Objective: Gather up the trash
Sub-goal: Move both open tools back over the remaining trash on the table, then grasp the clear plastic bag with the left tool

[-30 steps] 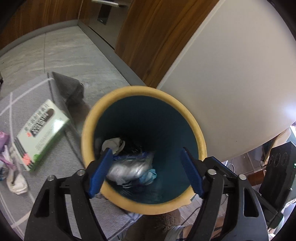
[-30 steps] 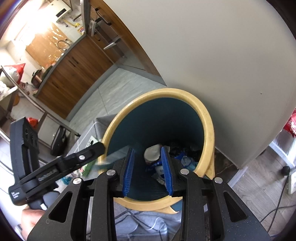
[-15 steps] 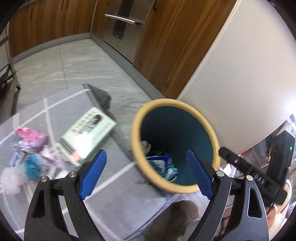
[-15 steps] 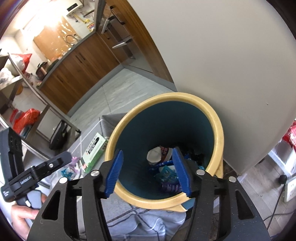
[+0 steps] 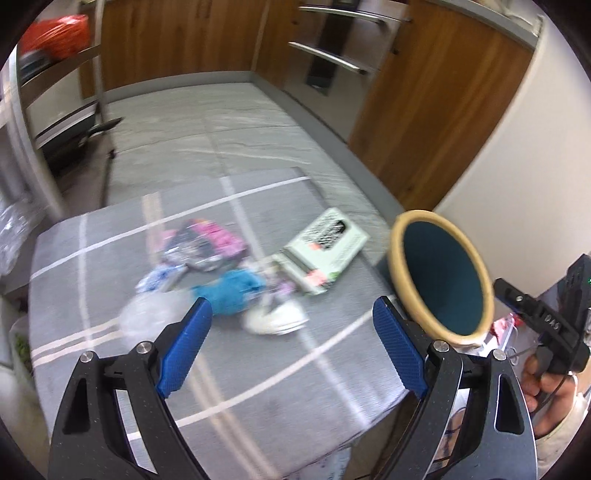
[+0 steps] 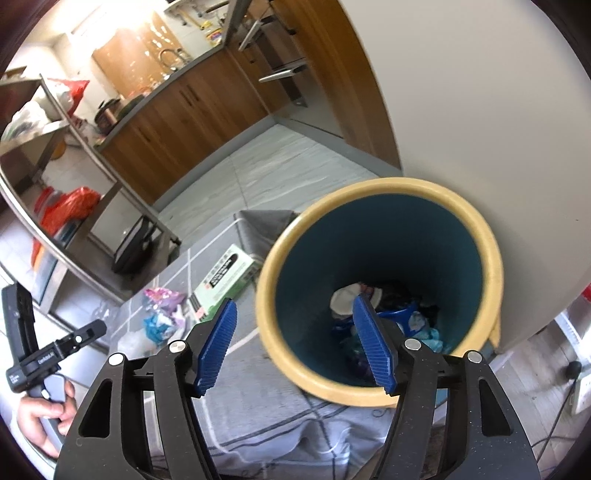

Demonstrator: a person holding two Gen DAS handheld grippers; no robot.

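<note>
A teal bin with a yellow rim stands at the right edge of a grey striped table and holds several pieces of trash. It also shows in the left wrist view. Loose trash lies on the table: a green-white box, a pink wrapper, a blue crumpled piece, a white wad and clear plastic. My left gripper is open and empty above the table, short of the trash. My right gripper is open and empty over the bin's near rim.
A white wall or appliance side stands right behind the bin. Wooden kitchen cabinets and a tiled floor lie beyond the table. A metal shelf rack with red bags stands to the left.
My left gripper has swung left, away from the bin and over the table trash. My right gripper has opened wider and pulled back above the bin.
</note>
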